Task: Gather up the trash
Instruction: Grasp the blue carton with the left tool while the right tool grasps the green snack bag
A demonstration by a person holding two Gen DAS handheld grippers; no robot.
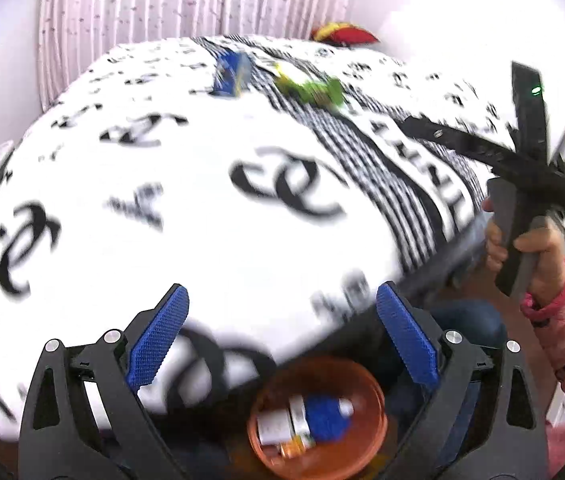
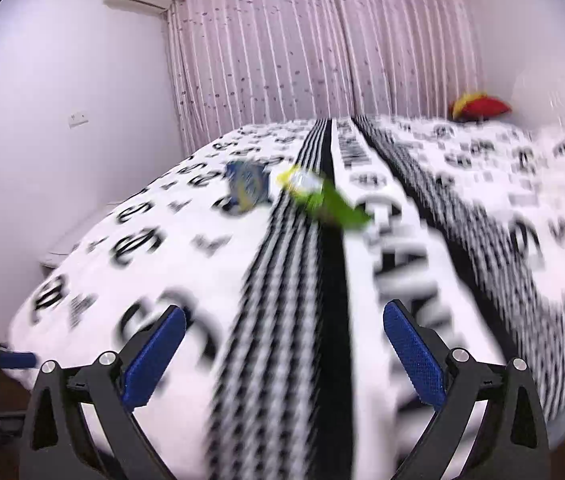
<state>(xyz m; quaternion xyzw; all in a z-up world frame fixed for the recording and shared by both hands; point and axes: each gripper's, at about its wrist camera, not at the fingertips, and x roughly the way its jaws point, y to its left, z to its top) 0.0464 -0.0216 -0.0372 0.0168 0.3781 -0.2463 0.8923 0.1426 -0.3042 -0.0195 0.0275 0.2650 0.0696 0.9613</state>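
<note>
Trash already gathered sits nearest: an orange bin (image 1: 318, 416) below the left tongs (image 1: 282, 340) holds a blue-and-white bottle (image 1: 314, 418) and some smaller scraps. Both the left tongs and the right tongs (image 2: 284, 354) stand wide apart with nothing between their blue pads. Farther out on the patterned bed (image 2: 266, 280) lie two pieces not yet collected, a green wrapper (image 2: 322, 202) just beside a blue packet (image 2: 248, 186). Both look light, thin and crinkly, so likely slippery and easily flattened; I would pinch each across a raised fold or edge, not its flat face. A red pillow (image 2: 480, 106) lies at the far end.
</note>
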